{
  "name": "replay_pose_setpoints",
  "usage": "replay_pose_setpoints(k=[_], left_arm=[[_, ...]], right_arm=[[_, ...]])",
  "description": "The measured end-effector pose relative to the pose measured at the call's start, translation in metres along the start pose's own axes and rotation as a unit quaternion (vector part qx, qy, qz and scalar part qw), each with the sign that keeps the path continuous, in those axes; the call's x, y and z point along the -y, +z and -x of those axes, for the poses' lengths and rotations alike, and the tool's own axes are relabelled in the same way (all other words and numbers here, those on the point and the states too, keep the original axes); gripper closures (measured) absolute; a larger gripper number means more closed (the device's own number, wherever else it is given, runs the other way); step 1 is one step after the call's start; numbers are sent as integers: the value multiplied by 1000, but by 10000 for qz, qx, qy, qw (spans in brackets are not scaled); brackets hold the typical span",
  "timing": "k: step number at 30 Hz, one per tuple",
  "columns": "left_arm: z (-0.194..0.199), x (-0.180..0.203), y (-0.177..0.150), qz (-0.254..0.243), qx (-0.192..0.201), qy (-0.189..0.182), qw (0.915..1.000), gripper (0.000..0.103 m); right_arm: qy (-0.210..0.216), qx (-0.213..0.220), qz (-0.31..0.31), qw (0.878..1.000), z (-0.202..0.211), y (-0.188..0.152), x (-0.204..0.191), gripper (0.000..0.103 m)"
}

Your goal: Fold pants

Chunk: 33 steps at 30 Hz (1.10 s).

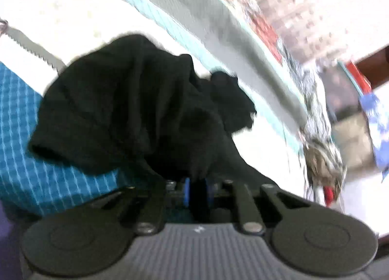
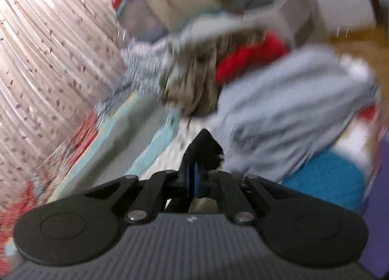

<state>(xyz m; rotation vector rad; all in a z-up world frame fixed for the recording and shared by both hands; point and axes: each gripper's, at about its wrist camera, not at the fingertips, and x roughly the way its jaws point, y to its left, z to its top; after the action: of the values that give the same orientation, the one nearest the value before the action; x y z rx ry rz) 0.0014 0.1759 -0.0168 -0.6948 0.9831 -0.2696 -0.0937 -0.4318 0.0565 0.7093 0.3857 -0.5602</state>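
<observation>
Both grippers, left (image 1: 197, 182) and right (image 2: 198, 158), clamped on black pants (image 1: 126, 109); lift evenly, keeping cloth taut.

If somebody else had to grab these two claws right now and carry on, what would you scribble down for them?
Left claw: closed on a bunch of the black pants.
Right claw: shut, with a bit of black cloth at its tip; the picture is too blurred to say more.
Pants: crumpled in a heap on the white bedding, partly over a blue checked cloth.
Nearby: a pile of other clothes, grey garment in front.
Done: pants gripped.
Left: spread them flat, then fold.
</observation>
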Motion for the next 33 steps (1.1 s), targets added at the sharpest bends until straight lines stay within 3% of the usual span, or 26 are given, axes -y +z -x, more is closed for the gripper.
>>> replay_pose_setpoints(k=[1,3,5,8,12,18,20,23,24,26,27,30,33], left_arm=[[-6,3,-6,-103,-129,250,9996,49],[-19,6,-19,-462,-391,746,9954,27],[-26,2,-34,-624,-618,844,9926,29],[-17,-11,-48,-552,-670,607,9944,28],[10,-37,-41,-240,-82,635,9977,18],[17,-83,-16,743,445,804,9930,11],[11,-91,-10,911,550,782,9912,7],[7,-107,2,1299,738,420,9879,4],[5,-110,5,1387,826,316,9864,6],[2,-114,14,1429,951,246,9849,50],[2,-115,18,1374,923,155,9861,87],[10,-108,22,1167,1077,-109,9873,90],[31,-86,16,308,1332,-161,9905,90]], right_arm=[[-221,57,221,9995,2,-2,0,95],[-807,8,525,9954,-3,-6,1,80],[-1085,-6,372,9934,-1,-11,8,59],[-1300,154,121,9913,10,-16,18,59],[-1408,428,42,9891,14,-18,12,59],[-765,712,629,9925,24,-29,-45,59],[-153,417,928,9947,23,-39,-68,59],[755,-311,1561,9844,17,-60,-110,59],[1007,-548,1675,9792,14,-67,-122,58],[1452,-1090,1813,9665,4,-82,-143,58],[1571,-1324,1861,9608,-4,-89,-154,58],[1649,-1841,2119,9455,-31,-107,-195,58],[1837,-1980,2647,9257,-55,-123,-245,58]])
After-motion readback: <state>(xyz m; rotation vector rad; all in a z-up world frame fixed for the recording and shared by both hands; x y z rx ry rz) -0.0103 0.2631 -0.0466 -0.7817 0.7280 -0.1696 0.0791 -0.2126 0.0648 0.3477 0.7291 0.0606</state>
